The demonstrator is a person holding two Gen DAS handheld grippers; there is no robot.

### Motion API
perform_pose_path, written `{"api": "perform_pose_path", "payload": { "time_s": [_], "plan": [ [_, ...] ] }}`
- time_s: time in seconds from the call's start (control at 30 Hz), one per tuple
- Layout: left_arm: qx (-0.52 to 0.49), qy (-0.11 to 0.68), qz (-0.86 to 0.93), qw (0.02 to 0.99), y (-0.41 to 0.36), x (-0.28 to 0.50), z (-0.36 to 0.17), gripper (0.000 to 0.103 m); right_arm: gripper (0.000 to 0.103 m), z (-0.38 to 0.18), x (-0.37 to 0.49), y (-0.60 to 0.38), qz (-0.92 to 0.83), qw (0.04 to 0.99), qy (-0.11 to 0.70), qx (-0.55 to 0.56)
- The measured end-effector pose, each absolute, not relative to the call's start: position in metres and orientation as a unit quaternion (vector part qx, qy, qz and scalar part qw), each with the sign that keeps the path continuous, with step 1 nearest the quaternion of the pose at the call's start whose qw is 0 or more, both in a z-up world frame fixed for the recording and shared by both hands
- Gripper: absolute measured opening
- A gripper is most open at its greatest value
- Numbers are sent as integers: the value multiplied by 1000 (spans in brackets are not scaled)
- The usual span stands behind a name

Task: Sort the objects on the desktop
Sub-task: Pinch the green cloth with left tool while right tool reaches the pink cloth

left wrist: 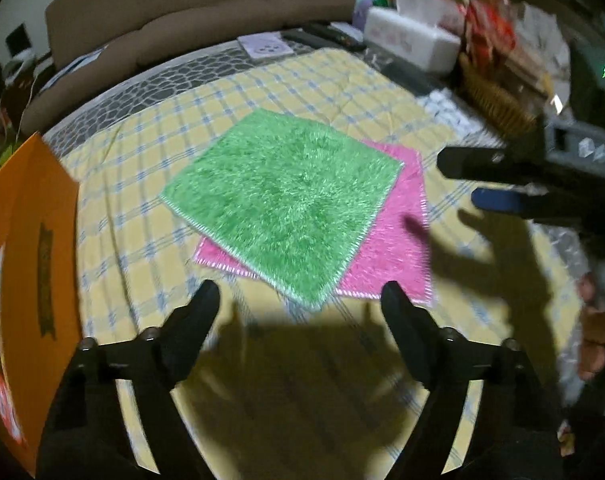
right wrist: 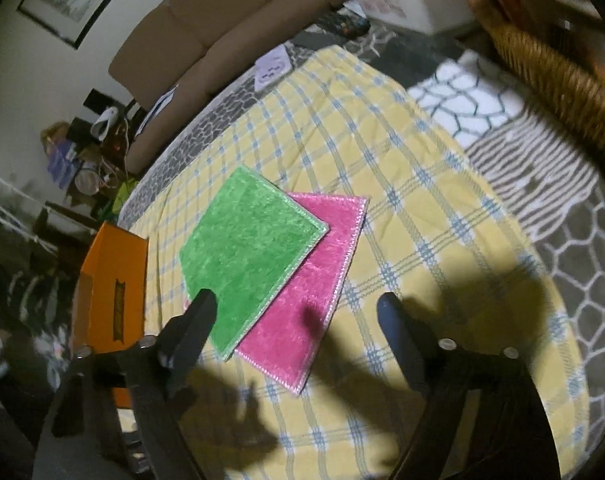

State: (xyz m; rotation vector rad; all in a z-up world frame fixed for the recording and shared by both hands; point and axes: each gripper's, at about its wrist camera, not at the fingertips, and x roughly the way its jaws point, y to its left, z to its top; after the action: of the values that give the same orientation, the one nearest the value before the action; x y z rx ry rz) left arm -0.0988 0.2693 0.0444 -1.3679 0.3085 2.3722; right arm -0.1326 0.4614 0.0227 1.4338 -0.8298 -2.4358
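Note:
A green fluffy cloth lies flat on top of a pink cloth on the yellow checked tablecloth. My left gripper is open and empty, hovering just short of the cloths' near corner. My right gripper shows at the right of the left wrist view, open, above the table right of the pink cloth. In the right wrist view the green cloth and pink cloth lie ahead and left of my open right gripper.
An orange box stands at the table's left edge, also in the right wrist view. A white tissue box, remotes, snack packets and a wicker basket crowd the far right. A brown sofa stands behind.

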Motion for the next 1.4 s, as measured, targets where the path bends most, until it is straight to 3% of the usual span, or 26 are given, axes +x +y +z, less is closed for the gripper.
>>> {"api": "perform_pose_path", "payload": {
  "time_s": [0.1,0.23,0.3,0.37,0.5,0.6,0.67,0.77,0.97,1.4],
  "plan": [
    [-486,132,844,188,278,-108,32,66,72,19,-136,462,-819,106,-291,484],
    [-488,136,841,191,282,-117,21,66,68,14,-140,460,-817,106,-283,491],
    [-490,142,838,191,285,-120,15,69,68,11,-141,460,-816,103,-283,494],
    [-480,155,843,185,288,-120,12,82,68,10,-142,460,-817,98,-276,496],
    [-476,145,846,192,285,-124,9,84,68,9,-143,455,-823,78,-246,505],
    [-474,138,845,205,284,-126,10,69,68,11,-143,453,-826,75,-236,507],
    [-467,137,848,208,284,-125,14,41,68,13,-143,452,-827,76,-237,504],
    [-469,118,849,212,281,-127,19,18,68,16,-144,451,-827,78,-243,501],
    [-466,79,856,211,264,-130,33,9,68,16,-144,450,-823,83,-249,504],
    [-461,-16,861,217,226,-131,71,9,68,6,-148,441,-817,81,-242,517]
  ]
}}
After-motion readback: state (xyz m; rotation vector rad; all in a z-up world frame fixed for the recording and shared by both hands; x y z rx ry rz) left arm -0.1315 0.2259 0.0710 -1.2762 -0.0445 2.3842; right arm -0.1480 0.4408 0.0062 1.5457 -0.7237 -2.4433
